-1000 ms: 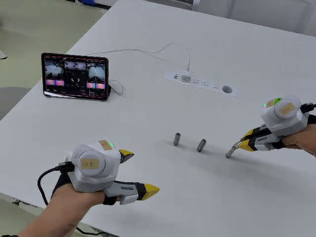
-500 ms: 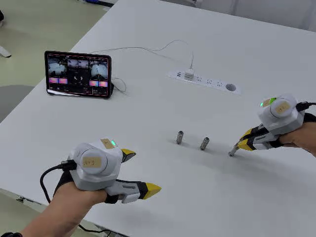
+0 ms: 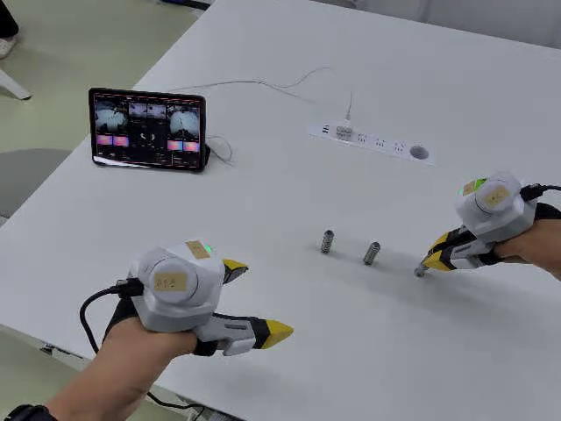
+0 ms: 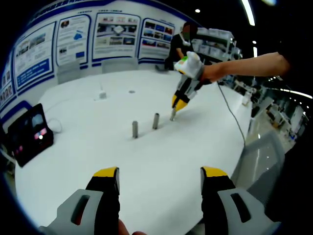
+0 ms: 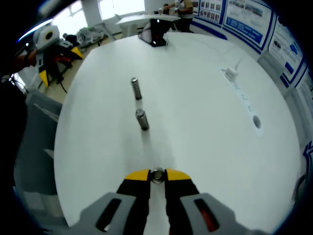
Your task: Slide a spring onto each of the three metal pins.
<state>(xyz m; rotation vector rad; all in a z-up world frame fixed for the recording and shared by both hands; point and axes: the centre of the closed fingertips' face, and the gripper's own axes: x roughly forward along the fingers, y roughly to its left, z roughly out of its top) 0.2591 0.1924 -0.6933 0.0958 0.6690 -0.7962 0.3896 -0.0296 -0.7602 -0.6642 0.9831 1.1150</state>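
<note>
The right gripper (image 3: 433,260) was angled down onto the third pin (image 3: 421,271). In the right gripper view its jaws were closed on the pin's round metal top. Whether they pinched a spring or the bare pin was hard to tell. The pin stood on the white table (image 3: 289,193), in line with the middle pin (image 3: 372,253) and the left pin (image 3: 327,242), both of which looked ridged with springs. The left gripper (image 3: 257,298) hung near the table's front edge, well apart from the pins, with its jaws spread wide and holding nothing. A tablet (image 3: 148,129) and a power strip (image 3: 372,142) lay farther back.
</note>
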